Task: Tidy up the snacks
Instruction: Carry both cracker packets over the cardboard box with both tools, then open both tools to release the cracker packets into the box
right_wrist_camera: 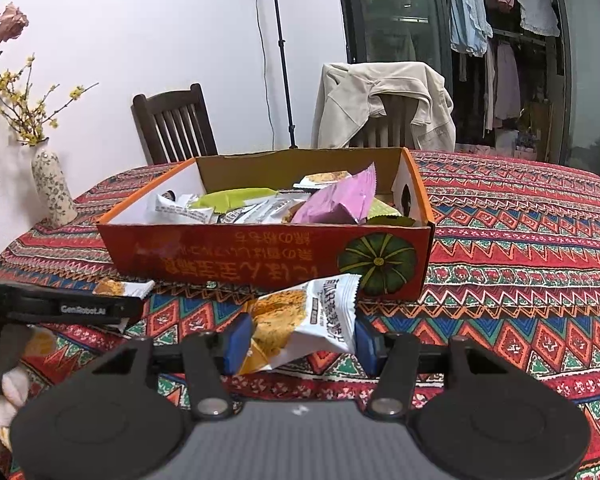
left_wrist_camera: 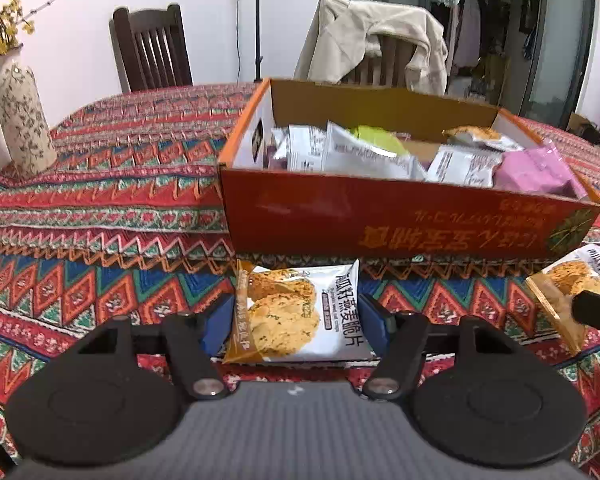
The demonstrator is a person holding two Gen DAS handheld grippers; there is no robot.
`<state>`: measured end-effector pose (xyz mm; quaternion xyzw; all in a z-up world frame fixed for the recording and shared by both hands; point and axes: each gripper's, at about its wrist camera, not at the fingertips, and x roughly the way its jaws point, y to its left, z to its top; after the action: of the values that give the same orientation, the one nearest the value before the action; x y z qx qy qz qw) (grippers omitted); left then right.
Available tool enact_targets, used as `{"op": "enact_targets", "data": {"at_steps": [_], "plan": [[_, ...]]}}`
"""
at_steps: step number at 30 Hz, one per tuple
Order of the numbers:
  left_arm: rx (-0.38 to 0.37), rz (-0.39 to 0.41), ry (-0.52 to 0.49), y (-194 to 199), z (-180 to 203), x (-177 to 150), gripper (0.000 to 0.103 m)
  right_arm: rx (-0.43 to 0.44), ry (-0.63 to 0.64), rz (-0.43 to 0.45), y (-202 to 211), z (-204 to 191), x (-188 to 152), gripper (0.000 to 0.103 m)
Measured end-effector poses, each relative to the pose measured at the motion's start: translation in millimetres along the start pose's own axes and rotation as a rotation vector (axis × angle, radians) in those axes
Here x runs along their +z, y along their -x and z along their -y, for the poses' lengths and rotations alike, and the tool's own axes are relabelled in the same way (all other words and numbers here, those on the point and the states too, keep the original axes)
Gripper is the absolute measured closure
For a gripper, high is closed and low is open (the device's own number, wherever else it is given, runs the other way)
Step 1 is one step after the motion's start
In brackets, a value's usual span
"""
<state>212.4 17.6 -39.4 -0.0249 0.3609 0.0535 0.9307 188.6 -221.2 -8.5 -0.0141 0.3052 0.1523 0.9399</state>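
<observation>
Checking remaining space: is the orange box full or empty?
Partly full. Snack packets cover the floor of the orange box, yet its bare inner walls rise above them.

Table, covered by patterned cloth [left_wrist_camera: 100, 208], is being occupied by orange box [left_wrist_camera: 380, 220], vase [left_wrist_camera: 20, 116], oat-crisp packet [left_wrist_camera: 296, 312].

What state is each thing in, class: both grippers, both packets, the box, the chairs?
Left gripper: shut on left packet, flat on the cloth.
Right gripper: shut on right packet, tilted.
Box: open-topped, holding snacks.
Left chair: bare.
Right chair: draped with a jacket.
</observation>
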Motion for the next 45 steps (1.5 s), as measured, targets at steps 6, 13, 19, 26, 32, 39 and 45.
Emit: {"op": "enact_targets", "data": {"at_steps": [6,13,19,26,32,39,45], "plan": [[-0.037,0.064,-0.005,27.8,-1.8,-0.8,0.035,0.002,0.011,0.023,8.3,-3.1,2.1,0.05],[-0.082,0.187,-0.009,68.6,-2.8,22.6,0.035,0.003,0.035,0.084,23.1,-8.7,15.8,0.05],[-0.102,0.27,0.009,84.6,1.7,56.6,0.035,-0.011,0.04,0.134,27.5,-9.3,40.7,0.05],[-0.119,0.294,0.042,78.4,13.7,89.5,0.034,-0.042,0.03,0.17,20.3,-5.1,75.4,0.05],[-0.143,0.29,0.1,64.2,16.4,111.4,0.035,-0.053,0.013,0.188,4.6,-1.0,97.5,0.05],[-0.124,0.287,0.143,36.4,22.1,136.8,0.035,-0.06,-0.012,0.187,-26.4,2.2,116.1,0.05],[-0.08,0.247,0.16,-2.6,25.3,144.7,0.035,-0.065,-0.02,0.172,-61.1,5.9,122.3,0.05]]}}
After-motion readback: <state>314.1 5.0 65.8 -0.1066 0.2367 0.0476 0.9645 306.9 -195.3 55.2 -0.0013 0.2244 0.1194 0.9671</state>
